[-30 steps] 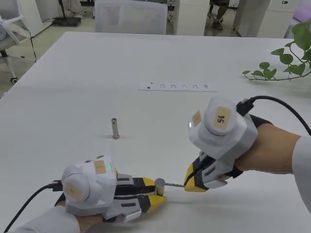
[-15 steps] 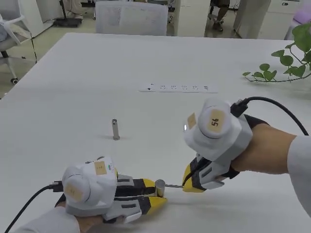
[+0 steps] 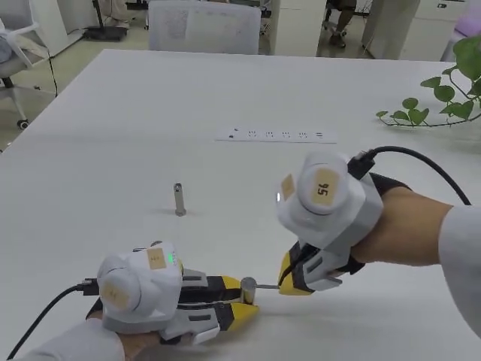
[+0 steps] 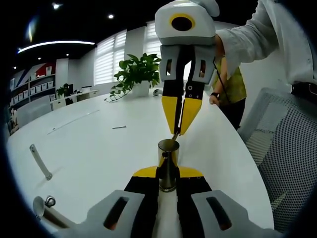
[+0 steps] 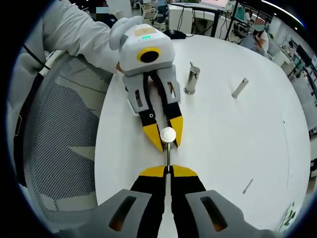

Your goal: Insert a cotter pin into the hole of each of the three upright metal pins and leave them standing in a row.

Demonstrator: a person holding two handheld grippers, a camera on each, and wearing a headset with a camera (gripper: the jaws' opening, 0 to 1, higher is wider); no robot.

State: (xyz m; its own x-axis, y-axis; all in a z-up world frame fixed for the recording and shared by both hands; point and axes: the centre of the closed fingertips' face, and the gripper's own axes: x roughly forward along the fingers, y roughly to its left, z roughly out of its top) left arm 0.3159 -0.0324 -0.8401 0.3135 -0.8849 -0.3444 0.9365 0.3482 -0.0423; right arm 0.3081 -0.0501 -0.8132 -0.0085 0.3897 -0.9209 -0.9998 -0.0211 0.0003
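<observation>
As the thin steel-wire cotter pin (image 5: pixel 168 153) meets the head of a short, silver cylindrical metal pin (image 4: pixel 168 161) near the front edge of the white table (image 3: pixel 113 120), the two-handed job sits at the point of insertion. The left gripper (image 3: pixel 246 296), lying low along the table, is clamped on the metal pin's shank and holds it upright. The right gripper (image 3: pixel 286 281), angled down from the opposite side, is pinched tight on the tail of the cotter pin, whose free end touches the metal pin just under its flat top. Whether the tip has entered the hole cannot be told from any view.

In the right gripper view two more silver pins stand apart on the table, a nearer standing pin (image 5: pixel 191 79) beside the left gripper's body and a farther standing pin (image 5: pixel 239 88) beyond it. A spare cotter pin (image 5: pixel 247 186) lies loose off to one side.

The metal pin looks solid, stiff and smooth, and it would likely twist or slip in the jaws if pushed off-axis. The low hold on its shank, clear of the hole, therefore seems sound. The cotter pin looks light and springy and would probably bend or skate off under a crooked push. A grip close behind its working end, driven straight in line with the hole, appears the safer course.
</observation>
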